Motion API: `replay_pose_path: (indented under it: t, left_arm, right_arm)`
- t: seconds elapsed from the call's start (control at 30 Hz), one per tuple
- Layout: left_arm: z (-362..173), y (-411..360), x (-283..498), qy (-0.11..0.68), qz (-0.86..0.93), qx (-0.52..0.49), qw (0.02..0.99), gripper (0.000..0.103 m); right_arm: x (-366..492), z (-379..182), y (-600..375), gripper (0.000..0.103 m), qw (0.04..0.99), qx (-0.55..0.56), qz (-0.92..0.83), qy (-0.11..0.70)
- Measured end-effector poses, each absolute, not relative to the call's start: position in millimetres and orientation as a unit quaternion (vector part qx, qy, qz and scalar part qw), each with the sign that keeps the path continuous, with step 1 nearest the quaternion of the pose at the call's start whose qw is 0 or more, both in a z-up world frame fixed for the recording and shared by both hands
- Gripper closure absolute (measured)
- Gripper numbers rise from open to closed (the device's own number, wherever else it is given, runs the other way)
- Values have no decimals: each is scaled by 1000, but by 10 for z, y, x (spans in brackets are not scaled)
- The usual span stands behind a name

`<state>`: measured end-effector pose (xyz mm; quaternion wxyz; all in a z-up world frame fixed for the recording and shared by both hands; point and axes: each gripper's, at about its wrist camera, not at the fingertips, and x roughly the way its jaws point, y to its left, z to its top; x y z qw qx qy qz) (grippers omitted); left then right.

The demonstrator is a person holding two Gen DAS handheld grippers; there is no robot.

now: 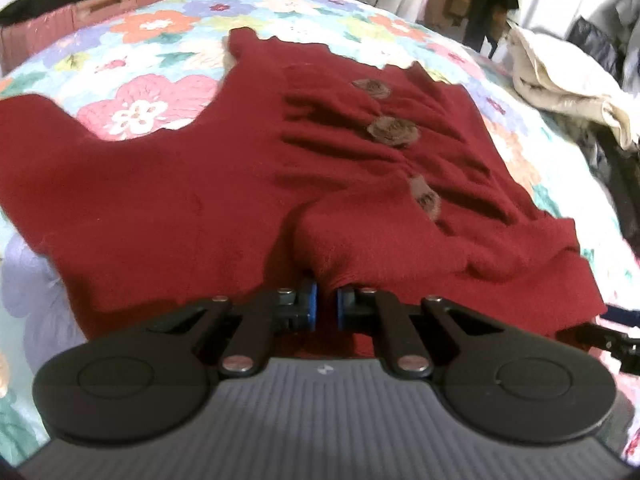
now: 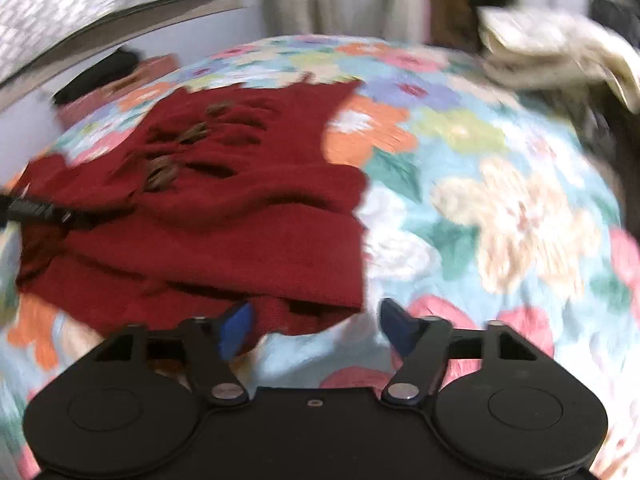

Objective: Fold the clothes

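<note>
Low over bedspread (image 2: 480, 184), left tool (image 1: 327, 304) pinching sweater (image 1: 180, 200)

In the left wrist view, the sweater (image 1: 240, 184) lies on the quilt (image 1: 160, 60), filling the frame's centre. A suitcase (image 1: 80, 20) sits upper left behind it; a pile of clothes (image 1: 560, 80) sits upper right.

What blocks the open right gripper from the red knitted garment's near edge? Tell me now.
Nothing visible does. The right gripper hangs open just short of the red knitted garment, with only bare floral quilt between its fingers. The left gripper already pinches the garment.
</note>
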<state>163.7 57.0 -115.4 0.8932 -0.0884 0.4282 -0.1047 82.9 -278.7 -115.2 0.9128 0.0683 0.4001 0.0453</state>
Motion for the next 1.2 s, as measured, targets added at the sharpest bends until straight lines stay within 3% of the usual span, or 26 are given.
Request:
replay_pose_path:
  t: [0.13,0.37,0.47,0.5,0.57,0.93,1.1,1.2]
  left_arm:
    - [-1154,563,1616,422,-92,-81,898,95]
    - [-1067,520,1589,411,-101,-55,904,97]
    - [-875,578,1527,386,-102,-68,914,97]
    - [-806,580,1506,376,-101,-67,919,97]
    - [-681,581,1465,357,-96,-61,927,97]
    - [-679,943,1398,350,-35,-120,928,97]
    - [-763,928,1413,359,-34,-75,930,97]
    - [-663,1039,1365,341,-50,-117,931,97]
  right_arm:
    - [920,-1232,-2929,21,900,153,36,405]
    - [989,-1254,-2751,23,914,80,38,397]
    - [969,-1233,-2754,48,918,62,47,389]
    - [959,-1235,-2757,61,918,55,47,389]
    - [939,-1241,-2773,70,919,51,45,389]
    - [800,-1275,-2679,70,927,13,39,373]
    - [775,-1253,-2595,70,930,-20,41,366]
    - [768,-1251,-2554,70,930,-41,40,364]
